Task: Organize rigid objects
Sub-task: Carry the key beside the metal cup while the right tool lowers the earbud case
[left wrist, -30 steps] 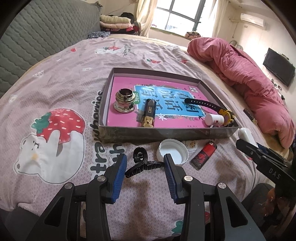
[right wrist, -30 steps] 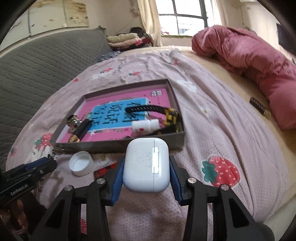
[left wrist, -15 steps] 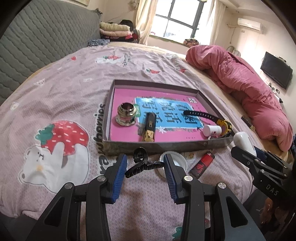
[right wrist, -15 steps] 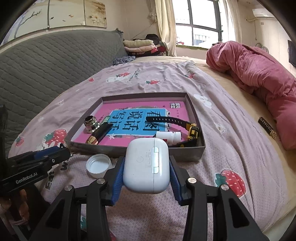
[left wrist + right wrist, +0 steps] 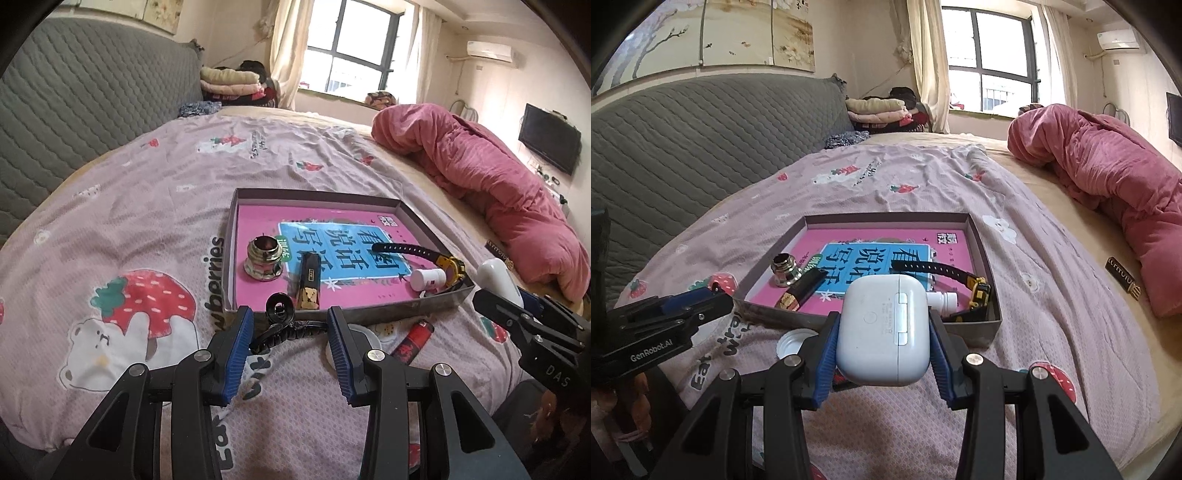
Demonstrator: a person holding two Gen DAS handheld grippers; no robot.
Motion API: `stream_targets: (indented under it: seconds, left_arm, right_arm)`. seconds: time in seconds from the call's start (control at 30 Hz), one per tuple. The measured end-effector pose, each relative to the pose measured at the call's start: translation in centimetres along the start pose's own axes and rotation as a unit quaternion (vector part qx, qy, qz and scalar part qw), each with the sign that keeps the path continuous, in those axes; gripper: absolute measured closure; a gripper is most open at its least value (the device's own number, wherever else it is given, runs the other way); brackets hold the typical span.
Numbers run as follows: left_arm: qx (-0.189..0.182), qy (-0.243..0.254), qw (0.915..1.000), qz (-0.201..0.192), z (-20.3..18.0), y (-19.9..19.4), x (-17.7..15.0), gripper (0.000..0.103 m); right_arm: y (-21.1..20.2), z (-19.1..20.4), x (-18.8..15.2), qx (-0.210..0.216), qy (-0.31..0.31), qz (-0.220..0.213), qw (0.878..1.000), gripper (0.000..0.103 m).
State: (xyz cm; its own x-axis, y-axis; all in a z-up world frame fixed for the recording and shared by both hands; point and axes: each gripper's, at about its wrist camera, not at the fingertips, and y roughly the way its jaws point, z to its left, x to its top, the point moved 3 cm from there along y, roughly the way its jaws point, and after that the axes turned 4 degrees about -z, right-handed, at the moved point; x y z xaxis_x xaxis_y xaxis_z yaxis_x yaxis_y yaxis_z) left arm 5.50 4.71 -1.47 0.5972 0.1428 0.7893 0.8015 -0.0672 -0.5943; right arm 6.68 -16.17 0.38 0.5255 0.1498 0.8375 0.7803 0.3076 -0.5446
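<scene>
Left gripper (image 5: 291,326) jaws partly closed gripping black hair claw (image 5: 284,325), right gripper (image 5: 882,334) jaws clamping white earbud case (image 5: 882,328), near tray (image 5: 982,325) on bed

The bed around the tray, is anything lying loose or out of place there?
Yes. A white cap and a red lighter lie loose on the bedspread just outside the tray's near wall, not inside with the other items. Further right, a small dark object sits alone beside the pink duvet.
</scene>
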Motion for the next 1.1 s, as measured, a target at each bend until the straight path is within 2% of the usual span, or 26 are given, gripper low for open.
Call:
stream_targets:
  seconds: [0.27, 0.57, 1.1]
  left_arm:
    - [0.005, 0.002, 1.0000, -0.005, 0.5, 0.3, 0.5, 0.061]
    - [0.010, -0.021, 0.9997, -0.010, 2.2, 1.2, 1.5, 0.061]
    - [0.011, -0.036, 0.9993, 0.002, 3.2, 5.6, 2.9, 0.061]
  right_arm:
    - [0.2, 0.1, 0.3, 0.002, -0.003, -0.007, 1.000, 0.058]
    - [1.0, 0.3, 0.8, 0.004, -0.002, -0.007, 1.000, 0.058]
    - [3.4, 0.9, 1.3, 0.008, -0.007, 0.002, 1.000, 0.058]
